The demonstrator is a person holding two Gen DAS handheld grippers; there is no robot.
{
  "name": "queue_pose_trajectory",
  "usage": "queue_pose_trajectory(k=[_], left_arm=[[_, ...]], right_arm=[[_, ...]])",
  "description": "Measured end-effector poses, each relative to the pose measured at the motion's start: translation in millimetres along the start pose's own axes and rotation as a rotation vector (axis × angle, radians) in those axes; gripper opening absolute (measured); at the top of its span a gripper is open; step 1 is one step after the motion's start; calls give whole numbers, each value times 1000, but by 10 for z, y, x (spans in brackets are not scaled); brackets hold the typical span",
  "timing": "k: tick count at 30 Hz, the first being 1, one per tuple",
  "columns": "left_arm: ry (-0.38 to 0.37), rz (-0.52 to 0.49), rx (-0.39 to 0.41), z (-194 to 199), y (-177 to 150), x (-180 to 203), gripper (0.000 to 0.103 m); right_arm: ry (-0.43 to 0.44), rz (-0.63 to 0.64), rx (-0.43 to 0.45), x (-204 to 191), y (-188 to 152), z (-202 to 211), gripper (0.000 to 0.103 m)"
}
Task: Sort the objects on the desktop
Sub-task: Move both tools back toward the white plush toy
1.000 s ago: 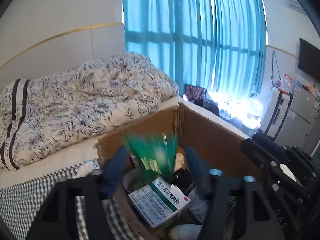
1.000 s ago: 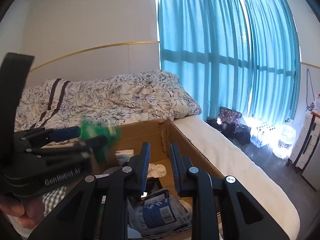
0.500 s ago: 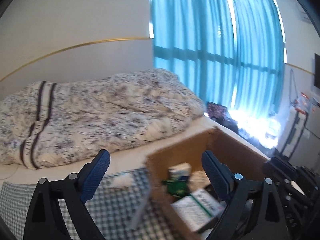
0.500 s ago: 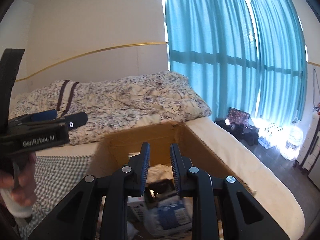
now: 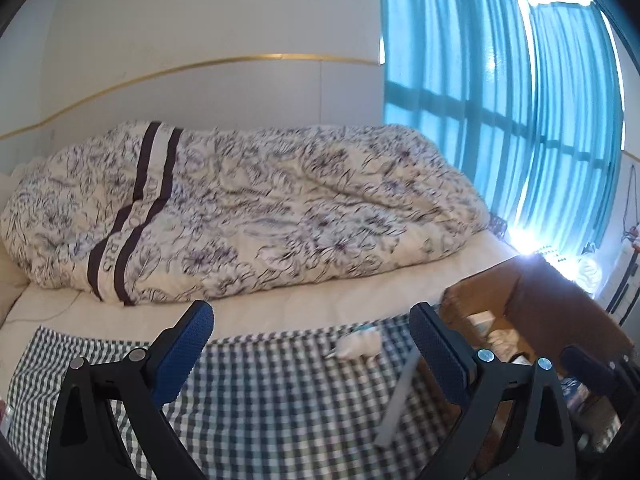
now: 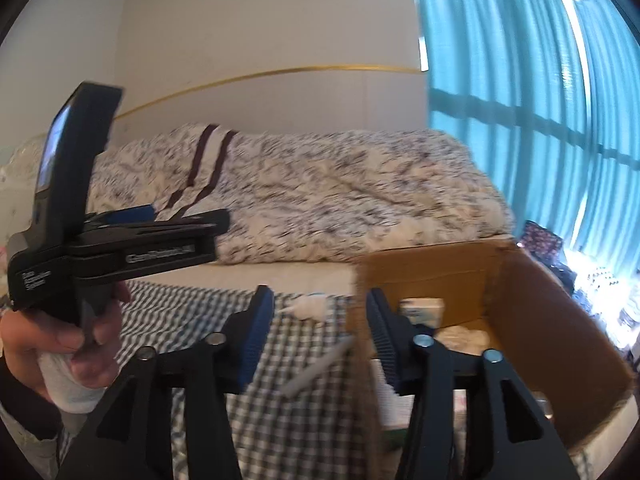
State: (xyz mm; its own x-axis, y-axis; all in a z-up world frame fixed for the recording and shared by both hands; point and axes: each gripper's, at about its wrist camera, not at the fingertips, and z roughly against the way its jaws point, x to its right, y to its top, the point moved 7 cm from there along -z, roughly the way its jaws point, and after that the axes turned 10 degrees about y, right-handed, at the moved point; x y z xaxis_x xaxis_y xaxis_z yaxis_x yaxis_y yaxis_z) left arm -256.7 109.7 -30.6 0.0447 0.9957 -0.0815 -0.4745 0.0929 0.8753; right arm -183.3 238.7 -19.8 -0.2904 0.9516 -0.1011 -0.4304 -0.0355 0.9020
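Observation:
My left gripper (image 5: pixel 312 340) hangs open and empty over a black-and-white checked cloth (image 5: pixel 248 400). A small white bottle (image 5: pixel 358 344) lies on the cloth just ahead, between the fingers' line of sight. A grey pen-like stick (image 5: pixel 398 396) lies beside the right finger. My right gripper (image 6: pixel 320 332) is open too, empty, above the cloth's right edge by the cardboard box (image 6: pixel 560 340). The same white bottle (image 6: pixel 310 306) and grey stick (image 6: pixel 316 368) show between its fingers. A white carton (image 6: pixel 420 308) and crumpled tissue (image 6: pixel 464 334) sit in the box.
A floral duvet (image 5: pixel 260 208) covers the bed behind the cloth. Teal curtains (image 5: pixel 520 120) hang at the right. A hand (image 6: pixel 60 344) holds the left gripper's handle at the left of the right wrist view. The box's brown wall (image 5: pixel 532 292) rises at the right.
The left gripper let a green item drop into the box, opened wide and swung left over the checked cloth. The right gripper's narrow gap widened and it also turned left.

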Motion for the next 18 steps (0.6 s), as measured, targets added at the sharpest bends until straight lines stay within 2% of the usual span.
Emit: queue_pose_trajectory(k=[2, 5, 10, 18], left_arm=[[4, 4, -14, -75, -44, -97, 101], [11, 8, -28, -173, -95, -228, 101], [16, 13, -61, -356, -202, -415, 101], [4, -5, -118, -698, -396, -466, 101]], right_arm=[[12, -2, -26, -83, -53, -142, 52], [61, -37, -66, -188, -178, -369, 61], [84, -38, -144, -336, -412, -744, 61], [-4, -90, -272, 14, -744, -1247, 62]])
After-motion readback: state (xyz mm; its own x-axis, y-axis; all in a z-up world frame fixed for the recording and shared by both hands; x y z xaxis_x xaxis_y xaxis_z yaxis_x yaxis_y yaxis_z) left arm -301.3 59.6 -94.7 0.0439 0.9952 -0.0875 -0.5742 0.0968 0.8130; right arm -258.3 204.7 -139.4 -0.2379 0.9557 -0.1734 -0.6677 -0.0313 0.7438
